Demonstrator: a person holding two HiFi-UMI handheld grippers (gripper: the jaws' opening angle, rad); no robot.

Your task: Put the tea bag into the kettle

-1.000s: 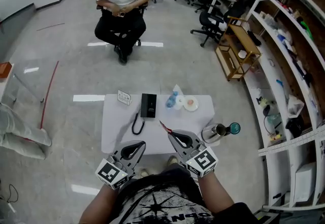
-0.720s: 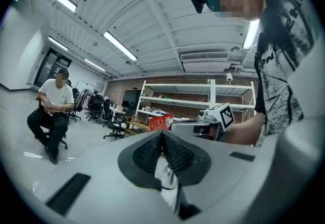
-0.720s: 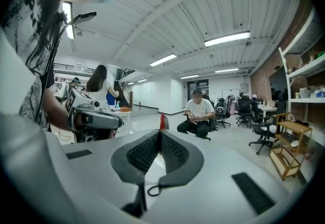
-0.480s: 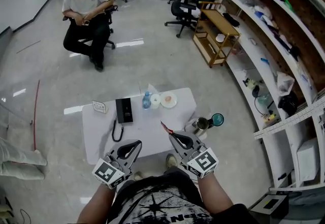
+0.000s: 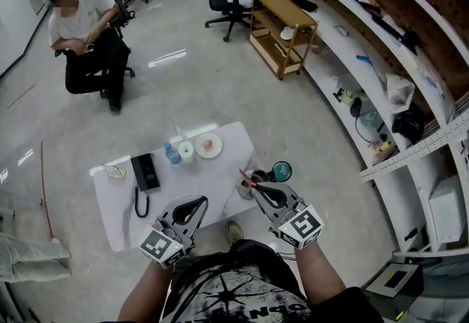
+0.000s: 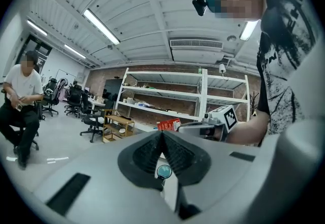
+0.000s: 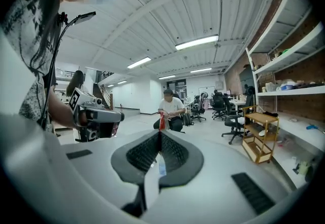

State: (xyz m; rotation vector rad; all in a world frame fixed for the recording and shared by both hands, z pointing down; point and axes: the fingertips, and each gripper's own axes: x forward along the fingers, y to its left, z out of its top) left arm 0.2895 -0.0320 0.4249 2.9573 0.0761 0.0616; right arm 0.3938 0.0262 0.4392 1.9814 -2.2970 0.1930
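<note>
In the head view a metal kettle [image 5: 256, 182] stands at the right edge of the small white table [image 5: 212, 181], its teal lid [image 5: 281, 171] swung open beside it. My right gripper [image 5: 251, 182] is shut on a red tea bag [image 5: 246, 177], and its tip lies over the kettle's mouth. The right gripper view shows the tea bag [image 7: 162, 120] sticking up from the closed tips. My left gripper [image 5: 200, 203] is shut and holds nothing, near the table's front edge, left of the kettle. Its own view shows the pads [image 6: 175, 154] pressed together and the right gripper [image 6: 213, 122] beyond.
On the table lie a black kettle base [image 5: 144, 171] with its cord, a small water bottle [image 5: 172, 154], a cup [image 5: 186, 149], a plate [image 5: 208, 144] and a card [image 5: 113, 171]. A person sits on a chair [image 5: 84, 39] far left. Shelving [image 5: 381, 58] lines the right wall.
The view has swung right, so table and kettle slid left in the picture. Both grippers moved with it, and the right tip with the tea bag now lies over the kettle.
</note>
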